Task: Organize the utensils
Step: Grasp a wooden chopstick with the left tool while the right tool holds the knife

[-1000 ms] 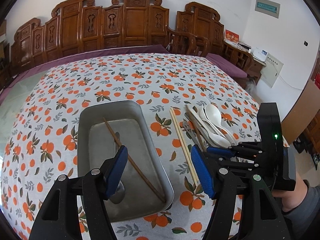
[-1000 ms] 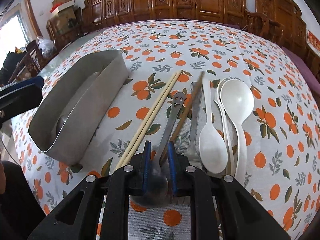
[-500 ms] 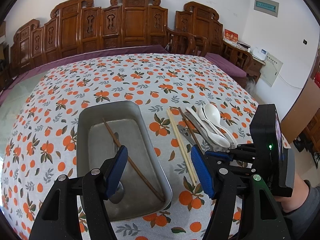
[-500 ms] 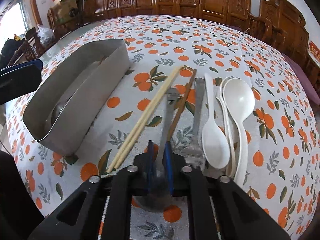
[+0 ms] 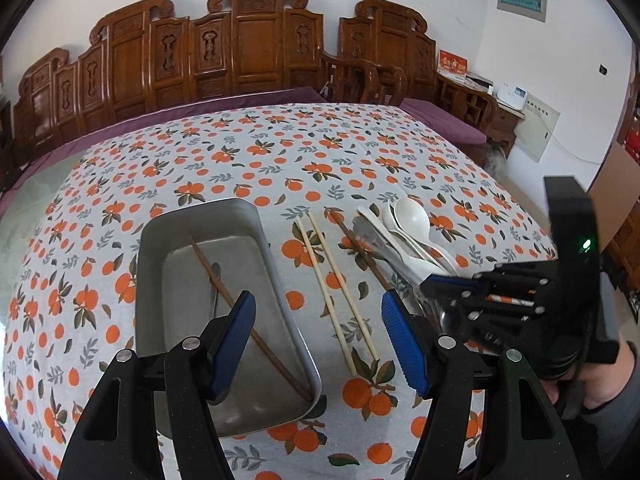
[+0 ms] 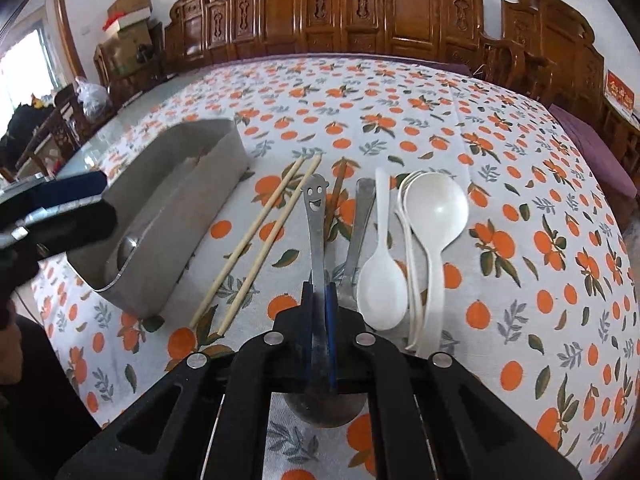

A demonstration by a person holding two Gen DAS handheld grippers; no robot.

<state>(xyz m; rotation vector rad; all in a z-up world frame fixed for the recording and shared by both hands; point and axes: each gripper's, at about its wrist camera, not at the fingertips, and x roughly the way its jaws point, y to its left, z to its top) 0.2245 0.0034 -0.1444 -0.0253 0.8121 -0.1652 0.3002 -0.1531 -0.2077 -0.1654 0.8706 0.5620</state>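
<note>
While its blue pads pinch the neck of a stainless steel spoon with a smiley face cut into its handle tip, the right gripper holds that spoon lifted, handle pointing toward twelve o'clock and bowl tucked under the jaws at six. In the right wrist view, a second plain steel utensil lies on the cloth just to its three o'clock side, its working end hidden. Next come white plastic spoons: one lying alone and a nested stack whose number I cannot tell. One dark brown wooden chopstick lies behind the lifted handle. At nine o'clock lie two pale bamboo chopsticks, side by side. Further toward nine sits one rectangular metal tray, holding one dark brown chopstick laid diagonally and a steel spoon, mostly hidden. The left gripper hangs over the tray's near right corner, jaws spread wide. Everything rests on a white tablecloth printed with oranges, backed by carved wooden chairs.
</note>
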